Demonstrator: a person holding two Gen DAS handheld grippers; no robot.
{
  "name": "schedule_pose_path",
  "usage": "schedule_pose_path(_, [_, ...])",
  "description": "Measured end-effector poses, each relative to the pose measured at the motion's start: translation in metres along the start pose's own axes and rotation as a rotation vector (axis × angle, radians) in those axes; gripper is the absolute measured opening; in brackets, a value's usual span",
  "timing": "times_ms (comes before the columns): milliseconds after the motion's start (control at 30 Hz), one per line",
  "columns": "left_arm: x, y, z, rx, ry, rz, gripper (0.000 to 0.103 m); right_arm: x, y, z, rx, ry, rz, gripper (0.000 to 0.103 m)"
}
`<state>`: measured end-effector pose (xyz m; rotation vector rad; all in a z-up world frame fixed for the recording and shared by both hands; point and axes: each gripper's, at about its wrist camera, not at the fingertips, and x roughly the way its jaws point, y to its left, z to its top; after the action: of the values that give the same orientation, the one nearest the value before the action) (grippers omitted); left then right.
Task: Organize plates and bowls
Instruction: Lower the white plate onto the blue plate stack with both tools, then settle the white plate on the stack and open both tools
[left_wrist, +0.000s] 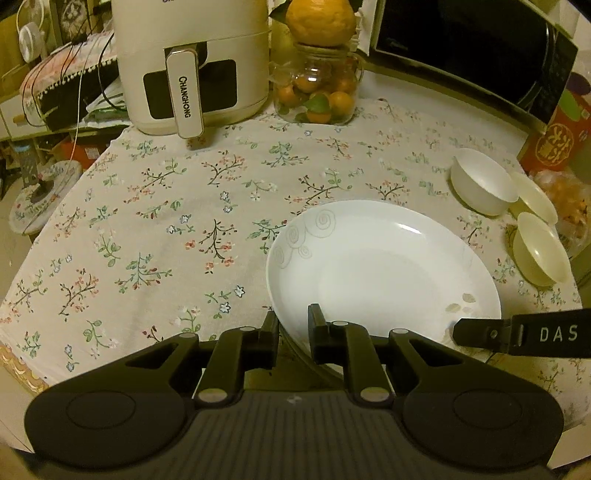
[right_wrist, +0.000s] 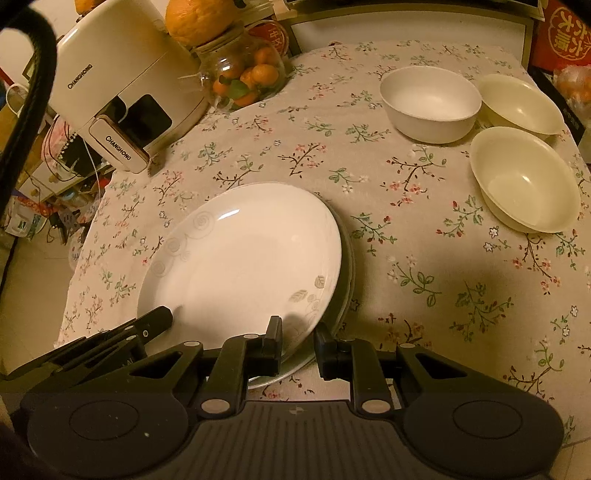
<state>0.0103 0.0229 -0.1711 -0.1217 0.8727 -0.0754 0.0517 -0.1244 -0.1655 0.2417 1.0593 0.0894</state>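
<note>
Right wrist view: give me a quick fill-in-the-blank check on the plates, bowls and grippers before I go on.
1. Both grippers are closed on the near rim of the white ____.
2. Under the top plate lies a second one; its edge shows on the ____ side.
3. Three ____ stand at the far right: white bowl, cream bowls and.
4. The glass jar holds small ____.

Missing: plate; right; bowls; oranges

The plate (right_wrist: 240, 254) was white with grey swirl and leaf motifs. The tablecloth (left_wrist: 166, 206) was beige with floral sprigs. Two bowls (right_wrist: 524, 181) were cream.
</note>
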Motion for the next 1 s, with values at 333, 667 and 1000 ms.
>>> schedule_pose_path(333, [0.004, -0.017, -0.003, 0.095, -0.025, 0.084, 0.015, 0.001, -0.001, -0.001, 0.022, 0.003, -0.014, 0.018])
schedule_pose_path(667, [0.006, -0.029, -0.009, 0.164, -0.042, 0.142, 0.015, 0.002, 0.011, -0.007, -0.061, -0.040, -0.093, 0.018])
schedule_pose_path(1000, [0.006, -0.029, -0.010, 0.166, -0.045, 0.147, 0.014, 0.005, 0.016, -0.009, -0.121, -0.082, -0.148, 0.018])
